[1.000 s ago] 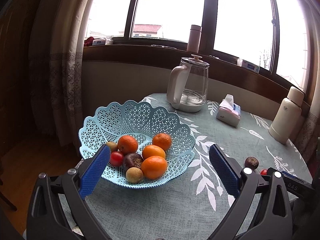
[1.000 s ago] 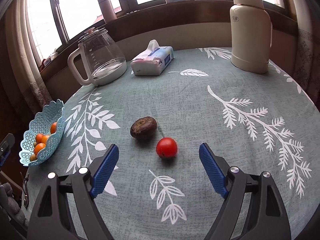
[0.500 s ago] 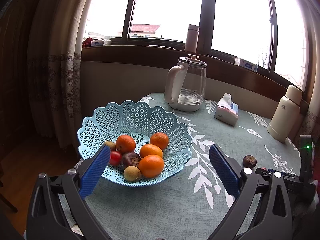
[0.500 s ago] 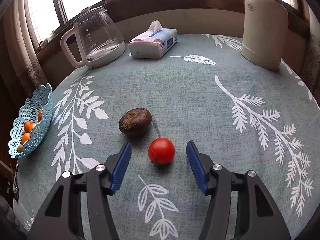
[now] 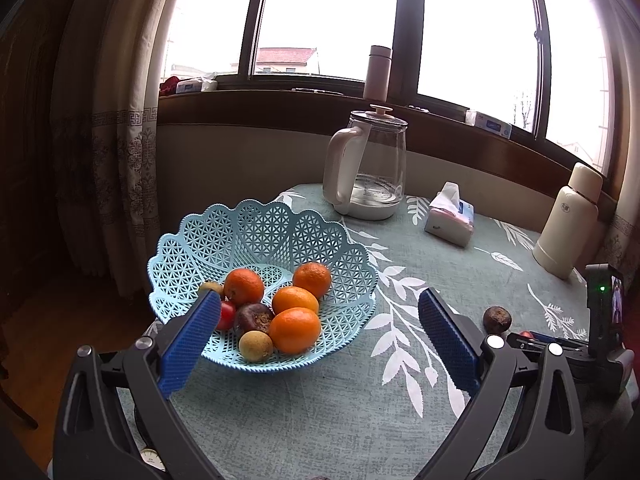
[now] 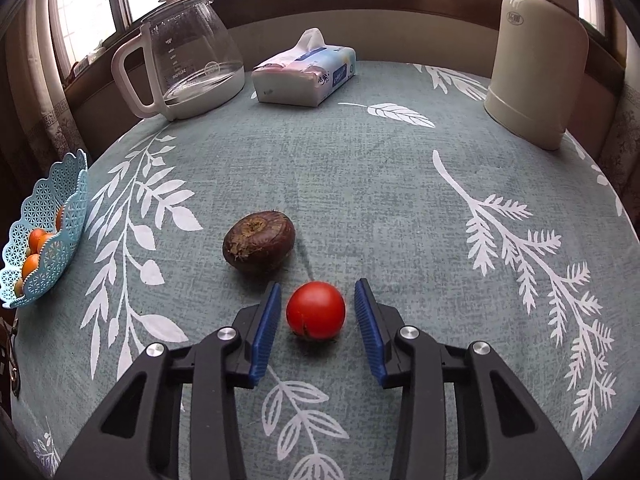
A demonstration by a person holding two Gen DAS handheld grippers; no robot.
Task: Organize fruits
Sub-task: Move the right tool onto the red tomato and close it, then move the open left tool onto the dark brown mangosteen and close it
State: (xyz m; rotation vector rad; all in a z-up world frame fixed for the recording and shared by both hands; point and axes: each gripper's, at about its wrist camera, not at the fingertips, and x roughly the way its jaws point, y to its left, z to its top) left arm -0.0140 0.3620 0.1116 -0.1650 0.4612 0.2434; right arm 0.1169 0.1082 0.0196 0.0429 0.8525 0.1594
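Observation:
A red tomato (image 6: pixel 316 310) lies on the leaf-patterned tablecloth between the blue pads of my right gripper (image 6: pixel 317 286). The jaws are narrowed around it, with a thin gap on each side. A brown round fruit (image 6: pixel 259 246) sits just beyond it to the left, untouched. The light blue lattice basket (image 5: pixel 264 216) holds several oranges (image 5: pixel 296 330), a small tomato, a dark fruit and small tan fruits. My left gripper (image 5: pixel 319 298) hovers wide open in front of the basket, holding nothing. The basket (image 6: pixel 52 216) also shows at the far left of the right wrist view.
A glass kettle (image 6: pixel 188 56), a tissue pack (image 6: pixel 306 76) and a cream thermos (image 6: pixel 536 68) stand along the table's far side. The basket sits near the table's left edge, with a curtain (image 5: pixel 116 152) beyond. Windowsill items line the back.
My right gripper has come down and forward so the tomato lies between its pads, and its jaws have narrowed a lot. The left gripper has drifted slightly, still open.

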